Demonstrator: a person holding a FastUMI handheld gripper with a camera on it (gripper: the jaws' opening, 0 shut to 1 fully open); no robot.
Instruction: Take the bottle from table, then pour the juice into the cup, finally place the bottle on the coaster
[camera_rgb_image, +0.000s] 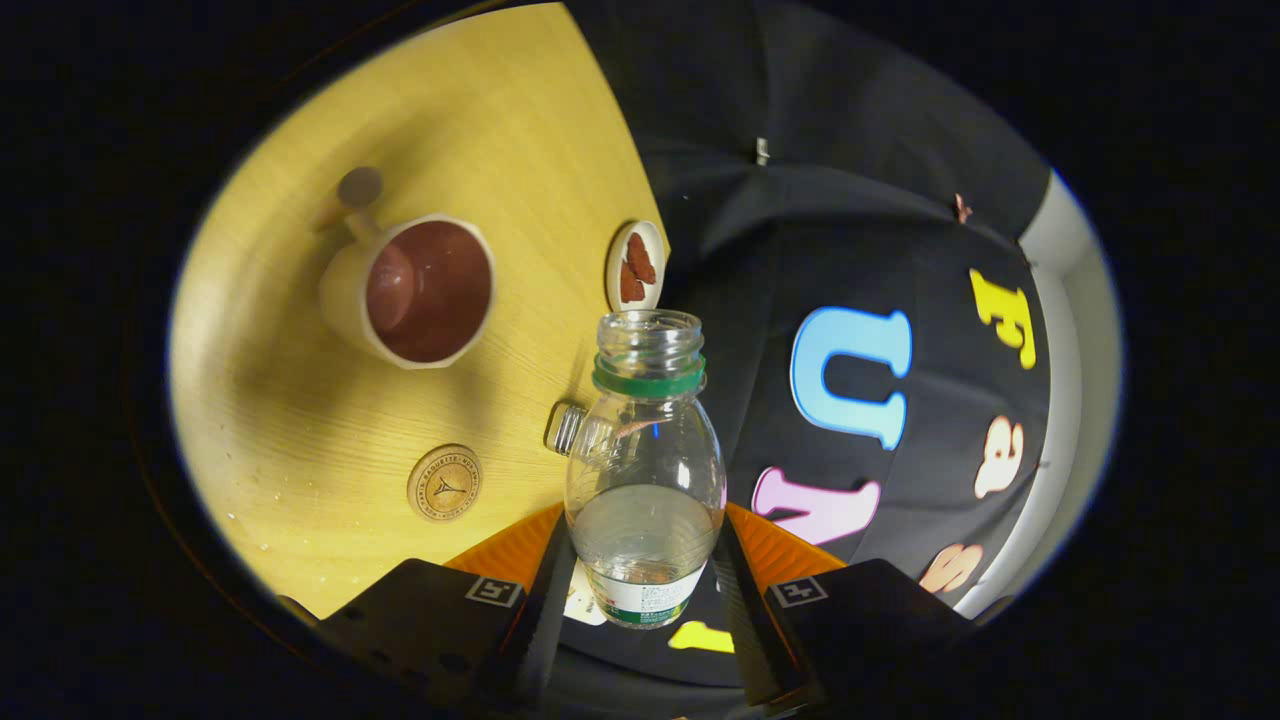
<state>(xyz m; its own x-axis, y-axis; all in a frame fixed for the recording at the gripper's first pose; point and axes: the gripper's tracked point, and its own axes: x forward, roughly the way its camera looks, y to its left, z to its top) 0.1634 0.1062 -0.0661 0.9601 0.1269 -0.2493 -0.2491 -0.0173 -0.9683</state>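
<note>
I'm holding the bottle (645, 470) in the tongs (645, 590), both fingers pressing on its lower body, one to each side. The bottle is standing up between them with its open neck and green ring pointing away from me, and clear liquid is sitting in its lower part. Past it, the bench (300, 400) is tilting across my view. The cup (415, 290) is lying well beyond the fingers, mouth open toward me. The coaster (444, 483) is resting nearer, just beside the bottle. A small dish (636, 266) is sitting past the neck, and a cap (565, 428) is lying by the bottle's shoulder.
</note>
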